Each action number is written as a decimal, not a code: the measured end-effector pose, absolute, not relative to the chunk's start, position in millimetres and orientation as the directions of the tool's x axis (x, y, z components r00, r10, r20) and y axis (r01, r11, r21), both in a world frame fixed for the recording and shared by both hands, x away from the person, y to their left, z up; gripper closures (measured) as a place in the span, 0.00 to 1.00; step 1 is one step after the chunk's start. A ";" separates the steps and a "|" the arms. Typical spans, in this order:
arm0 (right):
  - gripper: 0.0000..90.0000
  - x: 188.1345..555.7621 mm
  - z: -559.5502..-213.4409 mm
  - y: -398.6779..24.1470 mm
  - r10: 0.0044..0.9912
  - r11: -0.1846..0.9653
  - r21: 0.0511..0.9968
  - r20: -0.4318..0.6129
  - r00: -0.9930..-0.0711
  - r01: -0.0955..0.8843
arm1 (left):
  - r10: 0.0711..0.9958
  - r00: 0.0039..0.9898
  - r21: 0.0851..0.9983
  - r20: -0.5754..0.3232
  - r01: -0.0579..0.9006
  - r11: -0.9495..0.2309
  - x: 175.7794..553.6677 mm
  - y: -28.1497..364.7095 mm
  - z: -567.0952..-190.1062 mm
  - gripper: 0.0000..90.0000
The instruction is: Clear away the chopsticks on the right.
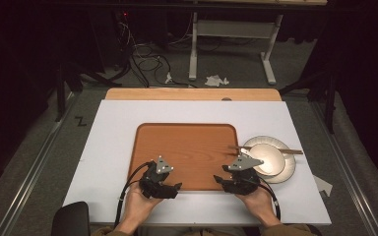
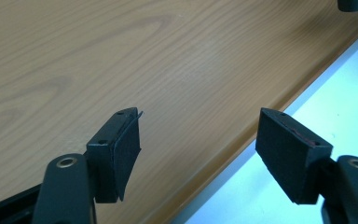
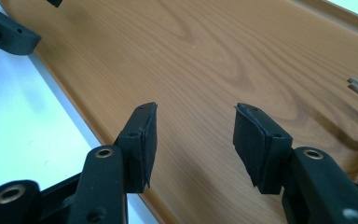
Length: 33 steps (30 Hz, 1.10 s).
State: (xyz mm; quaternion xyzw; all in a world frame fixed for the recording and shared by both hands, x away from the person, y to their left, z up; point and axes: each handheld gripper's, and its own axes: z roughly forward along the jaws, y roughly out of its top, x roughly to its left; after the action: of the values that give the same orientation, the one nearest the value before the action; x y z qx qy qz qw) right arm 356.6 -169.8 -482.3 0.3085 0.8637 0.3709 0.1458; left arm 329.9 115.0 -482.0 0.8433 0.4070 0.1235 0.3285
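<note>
Left gripper (image 1: 176, 187): jaws spread wide, nothing between them; hangs over the tray's near edge at about 7 o'clock of the tray.
Right gripper (image 1: 218, 179): jaws spread wide, released, holding nothing; over the tray's near edge at about 5 o'clock.
Tray (image 1: 187, 142): wooden, bare, flat at the middle of the white table (image 1: 113, 128).
Plates (image 1: 275, 147): stacked at 3 o'clock of the tray, just beside its rim.
Chopsticks (image 1: 290, 151): lying across the plates, tips reaching over the tray's rim.

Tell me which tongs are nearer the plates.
Right. The right tongs hover over the tray's near right corner, just beside the plates; the left tongs are across the tray, at its near left.
</note>
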 end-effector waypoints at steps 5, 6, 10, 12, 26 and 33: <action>0.56 354.9 -482.1 -169.0 0.633 0.544 0.730 -0.034 -0.773 0.413 | 0.766 0.640 0.658 -0.058 0.601 -0.453 329.5 114.6 -481.4 0.34; 0.54 354.4 -481.2 -169.7 0.631 0.542 0.735 -0.037 -0.775 0.407 | 0.767 0.639 0.655 -0.060 0.605 -0.453 329.8 114.3 -482.1 0.34; 0.54 352.3 -478.5 -170.7 0.628 0.535 0.746 -0.036 -0.778 0.397 | 0.768 0.637 0.656 -0.060 0.606 -0.451 330.2 114.6 -482.1 0.34; 0.53 351.4 -477.3 -170.8 0.621 0.537 0.750 -0.041 -0.782 0.387 | 0.770 0.636 0.655 -0.058 0.606 -0.452 330.4 114.8 -482.3 0.34; 0.56 343.3 -462.4 -181.2 0.617 0.526 0.754 -0.019 -0.787 0.394 | 0.771 0.634 0.656 -0.060 0.607 -0.449 330.8 114.8 -482.5 0.33; 0.63 341.7 -452.0 -199.7 0.614 0.511 0.746 0.032 -0.789 0.428 | 0.773 0.632 0.665 -0.054 0.600 -0.444 330.9 115.7 -480.7 0.33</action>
State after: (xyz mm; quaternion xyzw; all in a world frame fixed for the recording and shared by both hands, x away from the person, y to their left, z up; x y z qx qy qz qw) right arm 341.7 -199.7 -452.0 0.3025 0.8609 0.3914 0.1191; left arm 330.9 115.7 -480.7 0.8399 0.4087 0.1298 0.3327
